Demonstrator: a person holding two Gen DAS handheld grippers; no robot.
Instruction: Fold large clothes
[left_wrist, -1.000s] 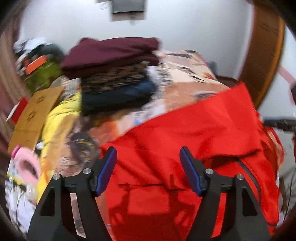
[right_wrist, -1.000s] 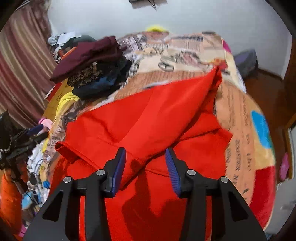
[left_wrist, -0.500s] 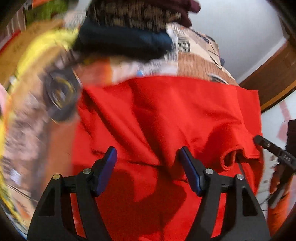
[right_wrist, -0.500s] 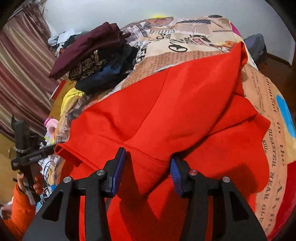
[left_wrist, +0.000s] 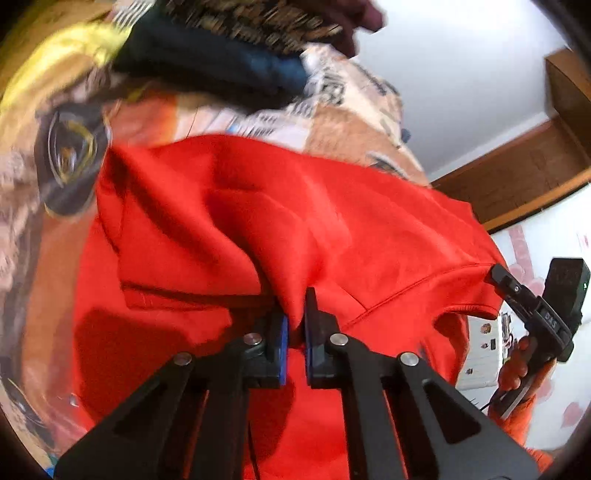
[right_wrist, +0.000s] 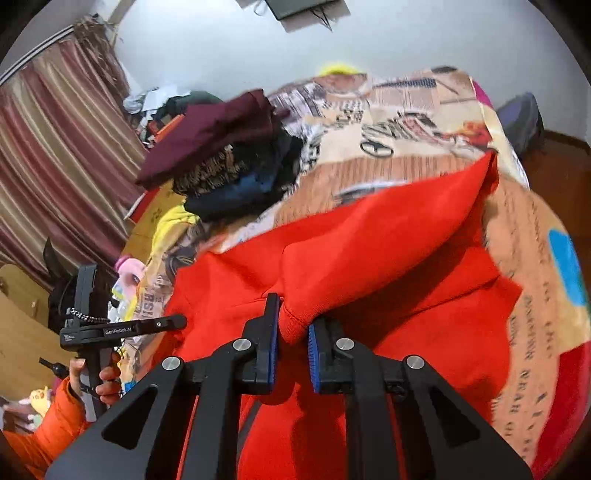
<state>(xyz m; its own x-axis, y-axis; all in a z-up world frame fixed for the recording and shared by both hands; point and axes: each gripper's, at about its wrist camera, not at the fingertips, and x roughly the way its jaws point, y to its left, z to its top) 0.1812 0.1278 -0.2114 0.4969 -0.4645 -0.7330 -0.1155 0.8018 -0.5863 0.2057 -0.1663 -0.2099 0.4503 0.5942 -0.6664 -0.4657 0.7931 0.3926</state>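
A large red garment (left_wrist: 369, 229) lies spread and partly folded on the printed bedspread; it also shows in the right wrist view (right_wrist: 388, 240). My left gripper (left_wrist: 295, 325) is shut on a pinched fold of the red fabric at its near edge. My right gripper (right_wrist: 293, 328) is shut on a thick rolled fold of the same garment. The other hand-held gripper shows at the right edge of the left wrist view (left_wrist: 532, 314) and at the left of the right wrist view (right_wrist: 110, 328).
A stack of folded clothes, maroon on top (right_wrist: 214, 129) over patterned and navy ones, sits on the bed behind the garment, also in the left wrist view (left_wrist: 221, 62). A yellow cloth (right_wrist: 170, 225) lies at the bed's left edge. Striped curtains (right_wrist: 48, 155) hang left.
Both grippers were open above the red garment; they have dropped onto it and closed, each pinching a fold of the fabric, which now bunches up between the pads.
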